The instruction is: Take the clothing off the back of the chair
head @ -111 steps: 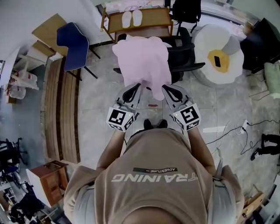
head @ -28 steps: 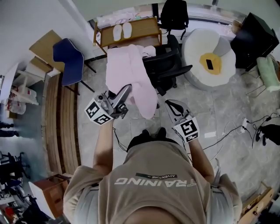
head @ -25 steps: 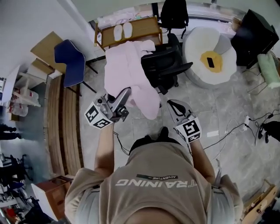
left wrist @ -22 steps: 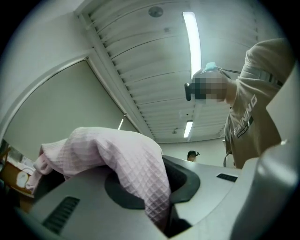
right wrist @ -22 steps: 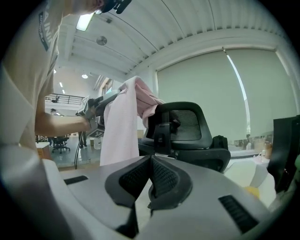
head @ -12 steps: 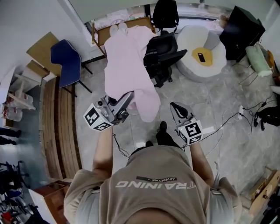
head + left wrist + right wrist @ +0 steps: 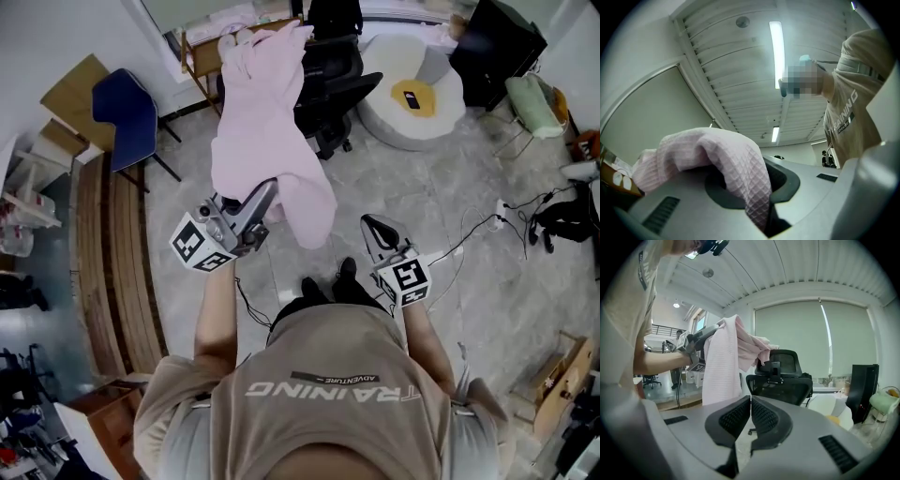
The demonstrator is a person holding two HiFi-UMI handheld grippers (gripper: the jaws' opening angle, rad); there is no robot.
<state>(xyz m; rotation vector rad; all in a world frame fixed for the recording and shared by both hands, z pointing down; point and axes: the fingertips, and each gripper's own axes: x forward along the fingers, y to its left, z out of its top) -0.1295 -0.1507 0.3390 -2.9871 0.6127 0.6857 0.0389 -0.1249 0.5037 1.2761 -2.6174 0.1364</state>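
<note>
Pink waffle-weave clothing (image 7: 262,122), long and limp, from chair (image 7: 333,80) to left gripper (image 7: 264,193)

Pale pink waffle-textured clothing (image 7: 267,112), black chair (image 7: 330,84)

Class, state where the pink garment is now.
Head view: the pink garment hangs left of centre, an edge clamped in the left gripper, its top draped on the black chair.

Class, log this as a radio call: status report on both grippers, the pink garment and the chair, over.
Left gripper shut on pink garment. Right gripper shut, empty. Garment lifted, far end still draped at chair top. No snag visible.
</note>
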